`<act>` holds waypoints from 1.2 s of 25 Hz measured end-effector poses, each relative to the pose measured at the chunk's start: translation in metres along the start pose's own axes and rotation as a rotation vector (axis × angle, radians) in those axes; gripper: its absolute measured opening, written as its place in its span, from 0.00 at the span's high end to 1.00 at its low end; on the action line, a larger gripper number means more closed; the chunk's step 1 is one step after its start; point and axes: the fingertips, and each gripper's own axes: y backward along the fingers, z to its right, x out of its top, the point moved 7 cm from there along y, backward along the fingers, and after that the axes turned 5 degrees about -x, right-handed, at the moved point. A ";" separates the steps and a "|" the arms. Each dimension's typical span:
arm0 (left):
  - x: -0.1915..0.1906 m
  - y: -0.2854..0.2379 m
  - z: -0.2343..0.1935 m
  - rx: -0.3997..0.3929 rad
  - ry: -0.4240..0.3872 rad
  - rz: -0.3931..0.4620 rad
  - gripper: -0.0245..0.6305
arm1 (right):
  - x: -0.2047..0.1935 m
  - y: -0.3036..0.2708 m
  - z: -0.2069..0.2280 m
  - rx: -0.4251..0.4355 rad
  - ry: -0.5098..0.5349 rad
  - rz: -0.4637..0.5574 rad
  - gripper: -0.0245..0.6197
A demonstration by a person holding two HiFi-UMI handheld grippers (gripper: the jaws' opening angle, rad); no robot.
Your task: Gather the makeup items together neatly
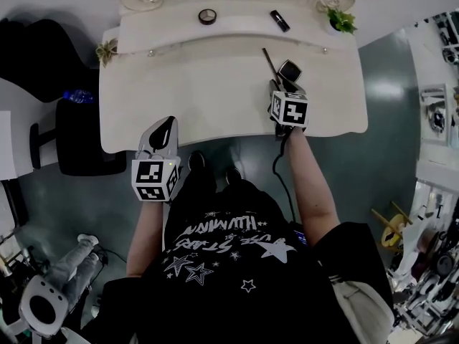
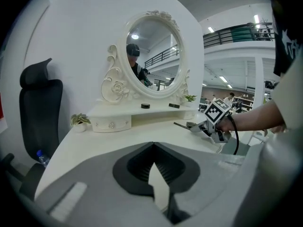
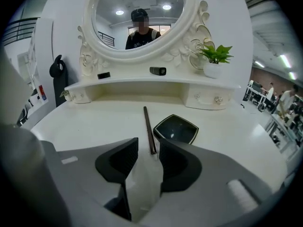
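Four makeup items are spread over the white vanity table (image 1: 179, 92) in the head view. A round compact (image 1: 208, 16) and a black tube (image 1: 280, 21) lie well apart on the raised back shelf (image 1: 237, 31). A slim dark pencil (image 1: 268, 59) and a square compact (image 1: 290, 71) lie just beside each other on the main top, near the right edge.

Only the right gripper view shows how the right gripper (image 3: 148, 148) stands. Its jaws are parted, and the near end of the pencil (image 3: 148, 124) lies between the tips, closer to the right-hand jaw. The pencil is not clamped and lies flat on the table. The square compact (image 3: 176, 128) is seen just to the right of the pencil.

In the head view this spot is covered by the gripper's marker cube (image 1: 289, 109).

The left gripper (image 2: 152, 145) is seen in its own view with its jaw tips pressed together and nothing between them. It is held over the table's near left edge. From there the oval mirror (image 2: 154, 51) is shown.
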 end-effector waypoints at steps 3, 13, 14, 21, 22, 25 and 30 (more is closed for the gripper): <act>0.000 -0.002 -0.009 -0.008 0.002 -0.001 0.96 | 0.003 -0.006 -0.002 -0.020 0.031 -0.016 0.72; -0.001 -0.002 -0.028 -0.035 0.011 -0.005 0.96 | 0.005 -0.010 -0.014 -0.035 0.047 -0.066 0.86; -0.001 -0.002 -0.030 -0.038 0.011 -0.004 0.96 | 0.006 -0.009 -0.013 -0.039 0.037 -0.070 0.86; -0.001 0.001 -0.040 -0.066 0.010 0.004 0.96 | 0.009 0.005 -0.021 -0.058 -0.041 -0.055 0.86; 0.000 0.001 -0.041 -0.072 0.010 0.006 0.96 | 0.010 0.008 -0.025 -0.056 -0.054 -0.047 0.86; 0.000 0.002 -0.045 -0.093 0.009 0.013 0.96 | 0.012 0.018 -0.038 -0.049 -0.093 -0.024 0.86; 0.000 0.005 -0.053 -0.134 0.001 0.014 0.96 | 0.011 0.031 -0.072 -0.020 -0.144 -0.002 0.86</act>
